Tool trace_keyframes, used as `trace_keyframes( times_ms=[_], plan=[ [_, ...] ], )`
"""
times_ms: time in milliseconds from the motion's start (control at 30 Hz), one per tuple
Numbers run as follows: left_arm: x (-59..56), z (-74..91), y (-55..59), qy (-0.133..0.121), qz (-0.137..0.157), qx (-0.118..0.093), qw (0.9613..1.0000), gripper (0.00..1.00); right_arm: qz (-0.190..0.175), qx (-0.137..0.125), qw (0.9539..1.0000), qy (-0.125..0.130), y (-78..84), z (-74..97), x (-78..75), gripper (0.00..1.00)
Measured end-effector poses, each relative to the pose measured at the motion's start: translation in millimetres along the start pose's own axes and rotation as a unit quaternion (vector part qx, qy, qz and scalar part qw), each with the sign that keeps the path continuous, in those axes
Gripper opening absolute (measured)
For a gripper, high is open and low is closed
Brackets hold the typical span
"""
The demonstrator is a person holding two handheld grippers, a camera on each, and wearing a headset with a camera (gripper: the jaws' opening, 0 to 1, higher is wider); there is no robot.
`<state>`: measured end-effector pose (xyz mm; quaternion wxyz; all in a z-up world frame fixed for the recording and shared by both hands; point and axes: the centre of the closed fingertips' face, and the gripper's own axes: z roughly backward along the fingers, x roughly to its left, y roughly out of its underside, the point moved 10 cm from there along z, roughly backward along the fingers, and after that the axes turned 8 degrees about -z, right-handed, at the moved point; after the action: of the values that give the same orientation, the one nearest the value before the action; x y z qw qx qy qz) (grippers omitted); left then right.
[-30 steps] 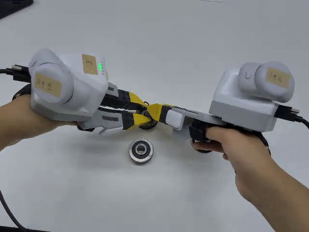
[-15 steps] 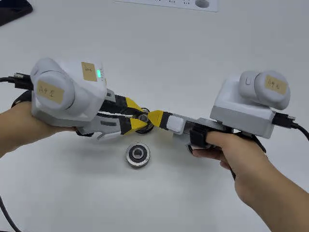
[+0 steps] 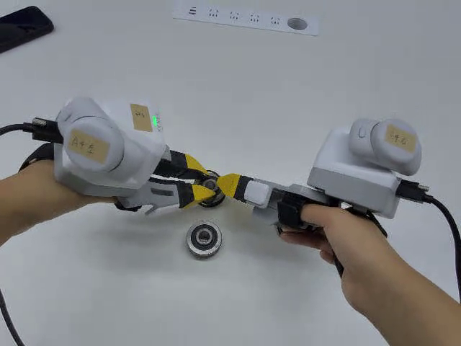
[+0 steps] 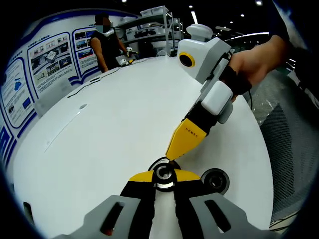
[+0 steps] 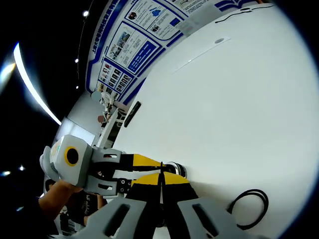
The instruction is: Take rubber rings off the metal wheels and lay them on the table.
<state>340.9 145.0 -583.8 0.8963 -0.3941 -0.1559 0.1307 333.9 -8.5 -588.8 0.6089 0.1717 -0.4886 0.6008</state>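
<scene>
Phone (image 3: pixel 21 27) cut off, held wheel (image 3: pixel 210 186) mostly hidden

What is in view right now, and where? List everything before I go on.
Metal wheels: two, silver and black; one clamped in the left gripper, one lying on the table just nearer the person.
Rubber ring: one, black, thin loop lying free on the table.
Power strip: one, white, far edge of the table.
Phone: one, black, far left corner.
Table: one, white.
Person: one, standing beyond the table by wall posters.
Left gripper: white body, yellow-black jaws shut on a wheel.
Right gripper: same colours, jaws together, tip at the held wheel.
Hands: two, left and right, one on each gripper.
</scene>
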Motion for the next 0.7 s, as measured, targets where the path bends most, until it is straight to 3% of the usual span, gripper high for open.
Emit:
trace_keyframes(
  times_ms=[167,267,400,700],
  plan=[
    [-0.8,7.1,-1.6,-0.002,0.000,0.001,1.0000,0.18,-0.004,-0.001,1.0000,-0.002,0.4,1.8,3.0,0.02],
    [0.6,15.4,-1.1,-0.016,0.004,-0.001,0.9999,0.22,-0.012,-0.005,0.9999,-0.006,-2.9,1.7,2.6,0.02],
    [4.1,26.1,2.7,-0.036,0.016,-0.002,0.9992,0.21,-0.018,-0.008,0.9998,-0.010,-7.6,1.4,1.7,0.02],
    [7.7,41.9,5.8,-0.061,0.036,-0.017,0.9974,0.21,-0.050,-0.039,0.9979,-0.012,-19.1,22.1,-4.4,0.02]
  ],
)
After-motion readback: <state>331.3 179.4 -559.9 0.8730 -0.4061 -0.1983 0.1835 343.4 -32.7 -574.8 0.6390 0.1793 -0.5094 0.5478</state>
